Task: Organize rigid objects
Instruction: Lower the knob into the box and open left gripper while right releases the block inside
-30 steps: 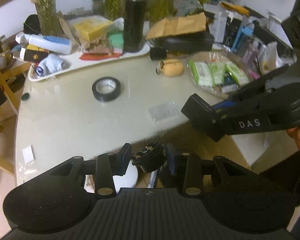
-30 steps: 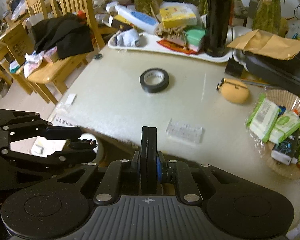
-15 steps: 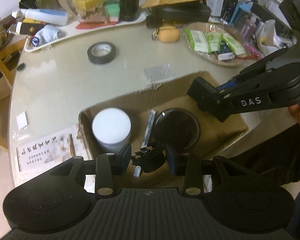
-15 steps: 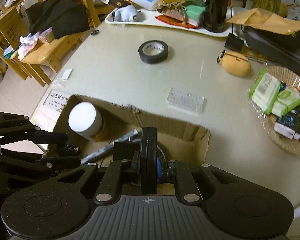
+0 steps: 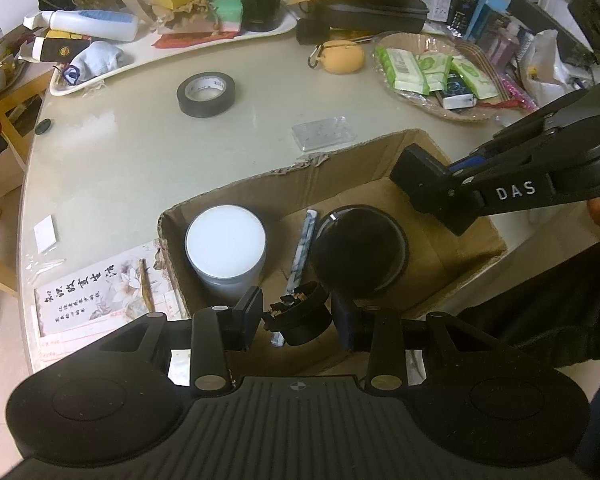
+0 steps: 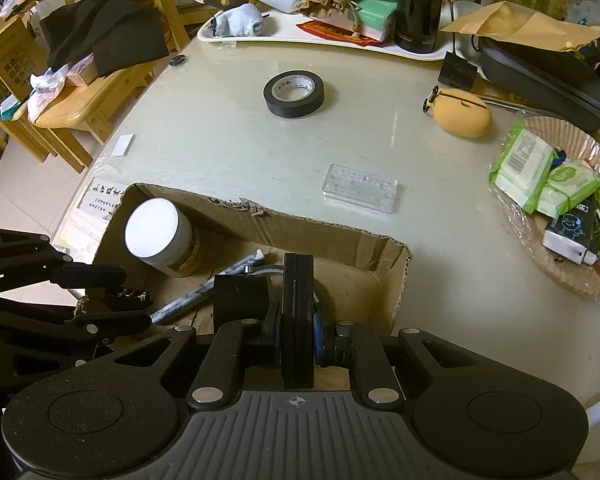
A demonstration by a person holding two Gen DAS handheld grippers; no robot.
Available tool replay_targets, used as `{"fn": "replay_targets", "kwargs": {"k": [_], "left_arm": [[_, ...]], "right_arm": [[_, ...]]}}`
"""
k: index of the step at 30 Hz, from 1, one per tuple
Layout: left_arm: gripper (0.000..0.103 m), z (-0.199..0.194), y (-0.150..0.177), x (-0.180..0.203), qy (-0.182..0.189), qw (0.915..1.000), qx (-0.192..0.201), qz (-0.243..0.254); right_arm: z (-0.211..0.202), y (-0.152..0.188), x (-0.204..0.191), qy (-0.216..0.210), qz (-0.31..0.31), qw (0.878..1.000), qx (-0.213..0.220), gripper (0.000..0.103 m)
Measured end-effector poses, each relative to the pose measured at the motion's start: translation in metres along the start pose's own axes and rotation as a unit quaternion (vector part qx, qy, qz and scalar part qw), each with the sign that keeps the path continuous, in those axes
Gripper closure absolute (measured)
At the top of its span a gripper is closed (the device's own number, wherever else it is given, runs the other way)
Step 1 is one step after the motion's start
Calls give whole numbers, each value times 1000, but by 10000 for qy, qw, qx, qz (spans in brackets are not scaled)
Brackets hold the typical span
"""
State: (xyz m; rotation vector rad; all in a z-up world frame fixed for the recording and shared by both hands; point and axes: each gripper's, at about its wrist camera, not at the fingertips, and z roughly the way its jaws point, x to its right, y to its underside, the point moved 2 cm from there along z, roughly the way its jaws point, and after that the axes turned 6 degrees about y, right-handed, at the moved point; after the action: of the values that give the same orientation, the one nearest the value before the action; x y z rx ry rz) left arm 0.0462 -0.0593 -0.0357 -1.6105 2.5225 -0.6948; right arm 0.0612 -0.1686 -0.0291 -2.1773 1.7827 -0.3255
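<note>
On the right hand-held gripper [image 5: 424, 184], white letters read "DAS".

Round beige table [image 6: 228, 148], wooden chairs [image 6: 72, 108] left, tiled floor [image 6: 4, 196].

Matte black claw [image 5: 296, 314], silver screws, white "DAS" lettering

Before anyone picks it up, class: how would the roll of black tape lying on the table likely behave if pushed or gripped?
The roll of black tape lies flat on its side, so a push would probably slide it across the smooth table, not roll it. It looks rigid, a thick wound ring, so it should hold shape when gripped. Tipped onto its edge, it could roll.
</note>
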Motion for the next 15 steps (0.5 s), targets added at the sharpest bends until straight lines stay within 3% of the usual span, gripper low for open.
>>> {"fn": "replay_targets", "kwargs": {"k": [8, 10, 11, 12, 15], "left_arm": [[65, 0, -1, -1, -42, 10000, 57, -20], [57, 2, -3, -3, -54, 9999, 39, -88], [52, 3, -3, -4, -65, 9999, 21, -110], [43, 3, -4, -4, -67, 9999, 18, -103], [36, 2, -4, -3, -133, 9999, 54, -63]], "right_arm": [[1, 1, -1, -6, -62, 10000, -32, 84], [2, 1, -2, 20, -116, 9999, -53, 62], [3, 1, -3, 73, -129, 9999, -50, 31], [2, 1, -4, 141, -161, 9998, 18, 12], [-3, -1, -6, 292, -266, 9990, 203, 4]]}}
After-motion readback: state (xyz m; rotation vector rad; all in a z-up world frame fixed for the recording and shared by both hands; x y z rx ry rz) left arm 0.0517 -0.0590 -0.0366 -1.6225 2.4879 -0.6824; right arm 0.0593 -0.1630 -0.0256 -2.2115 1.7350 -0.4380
